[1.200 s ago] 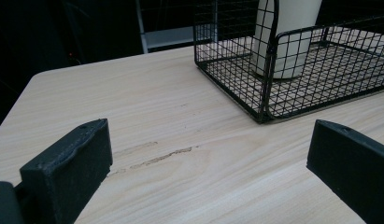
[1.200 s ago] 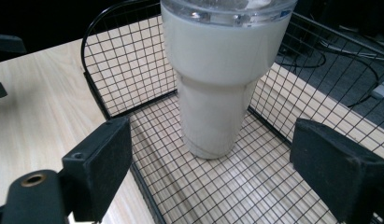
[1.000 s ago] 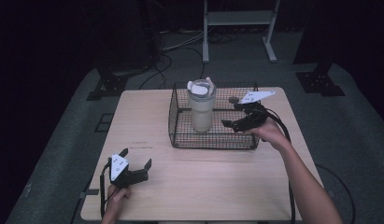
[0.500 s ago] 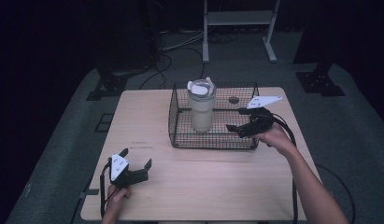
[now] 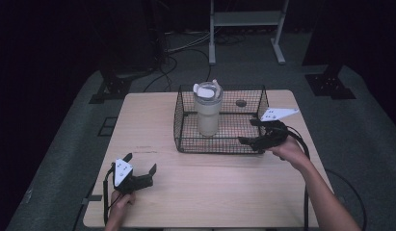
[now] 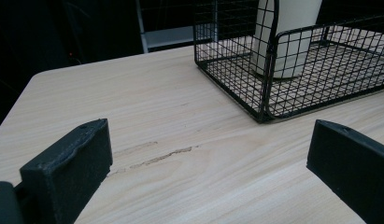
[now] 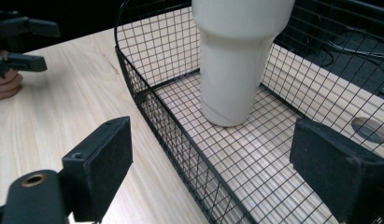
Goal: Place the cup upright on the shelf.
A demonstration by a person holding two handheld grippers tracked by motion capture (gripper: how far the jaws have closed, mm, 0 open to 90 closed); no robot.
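Observation:
A cream tumbler (image 5: pixel 207 109) with a lid stands upright in the left part of a black wire basket (image 5: pixel 219 144) on the wooden table (image 5: pixel 210 187). My right gripper (image 5: pixel 249 132) is open at the basket's front right corner, its jaws straddling the front wall, with the tumbler (image 7: pixel 238 60) ahead and nothing held. My left gripper (image 5: pixel 141 163) is open near the table's front left, low over the wood, pointing toward the basket (image 6: pixel 292 70) and well short of it.
A round cable hole (image 5: pixel 241 103) sits in the table behind the basket's far right. A metal stand (image 5: pixel 246 29) and cables lie on the dark floor beyond the table. Bare wood spans the front and left of the table.
My right gripper has drawn back toward the front right corner of the basket and dropped lower. The left gripper and the tumbler have stayed put.

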